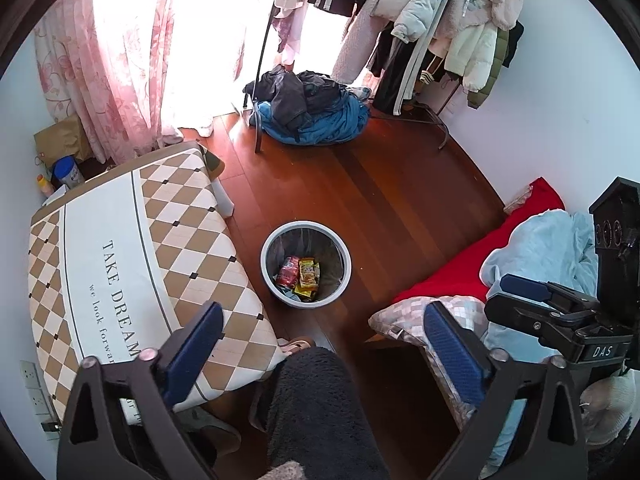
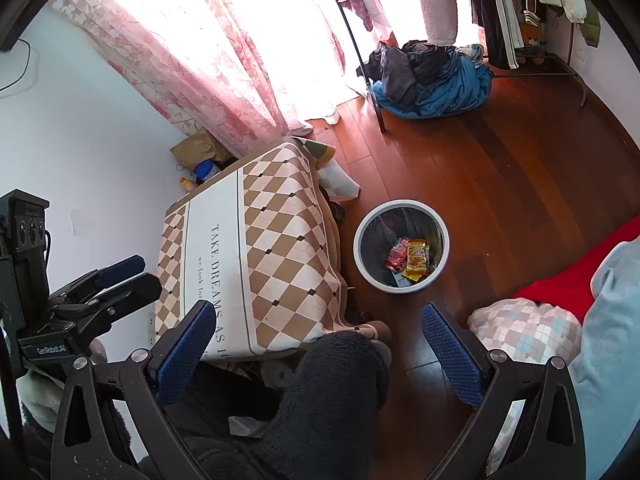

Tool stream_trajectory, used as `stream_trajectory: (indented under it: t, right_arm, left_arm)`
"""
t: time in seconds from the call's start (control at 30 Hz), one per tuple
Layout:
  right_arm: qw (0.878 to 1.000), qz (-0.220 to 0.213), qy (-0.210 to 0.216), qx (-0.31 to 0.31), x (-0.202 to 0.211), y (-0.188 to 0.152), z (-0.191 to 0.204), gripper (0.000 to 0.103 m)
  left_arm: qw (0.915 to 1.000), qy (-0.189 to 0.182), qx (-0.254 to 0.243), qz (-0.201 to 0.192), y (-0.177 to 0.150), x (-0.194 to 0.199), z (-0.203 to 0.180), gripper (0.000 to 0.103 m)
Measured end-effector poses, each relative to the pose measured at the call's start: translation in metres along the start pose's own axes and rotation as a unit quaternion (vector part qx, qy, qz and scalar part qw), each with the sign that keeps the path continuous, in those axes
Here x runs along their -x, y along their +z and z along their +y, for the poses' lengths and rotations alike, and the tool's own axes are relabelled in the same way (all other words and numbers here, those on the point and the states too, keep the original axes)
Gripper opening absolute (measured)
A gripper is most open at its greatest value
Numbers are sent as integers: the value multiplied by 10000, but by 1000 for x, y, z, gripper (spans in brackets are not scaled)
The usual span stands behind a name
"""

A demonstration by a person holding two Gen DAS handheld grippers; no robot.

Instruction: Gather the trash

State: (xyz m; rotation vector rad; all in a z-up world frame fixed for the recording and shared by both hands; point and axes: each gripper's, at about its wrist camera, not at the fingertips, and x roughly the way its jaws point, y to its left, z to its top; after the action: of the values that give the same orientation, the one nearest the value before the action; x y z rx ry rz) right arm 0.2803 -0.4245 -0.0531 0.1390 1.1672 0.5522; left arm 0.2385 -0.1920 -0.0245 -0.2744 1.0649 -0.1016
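Two grippers: my left gripper (image 1: pixel 324 344) and right gripper (image 2: pixel 320 340), both spread wide, empty, angled down at the floor.
Bin (image 1: pixel 269 276): frame centre, wrappers (image 1: pixel 300 276) inside.
Left view only: right gripper's side, lower right.

Both claws (image 1: pixel 324 344) (image 2: pixel 316 340) have black frames with silver screws and blue textured pads (image 1: pixel 452 344); the person wears dark fleece trousers (image 1: pixel 320 408) and white gloves (image 1: pixel 612 408).

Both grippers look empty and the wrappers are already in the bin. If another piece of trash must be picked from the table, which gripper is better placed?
Left, probably. The left gripper is open and empty, on the side of the table. The right gripper, also open, is on the side of the bed. The bin stands between both.
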Motion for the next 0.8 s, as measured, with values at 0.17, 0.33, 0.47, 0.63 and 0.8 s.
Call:
stream_trajectory:
  t: [0.17,0.33,0.47,0.63,0.8]
  right_arm:
    - [10000,6,8,2,-1,0,0,103]
    - [10000,7,0,9,-1,-1,0,103]
    - [10000,20,-17,44,0,-2,-3,103]
    - [10000,39,-23,74,1,-4,-4,103]
    - [9999,73,-29,111,5,-7,-7,103]
  left_arm:
    - [10000,38,13,4,0,-1,0,103]
    - [10000,42,12,4,-1,-1,0,103]
    - [10000,17,22,-4,-3,-1,0,103]
    - [10000,7,23,6,-4,-1,-1,103]
    - [10000,-9,16,11,-7,0,-1,103]
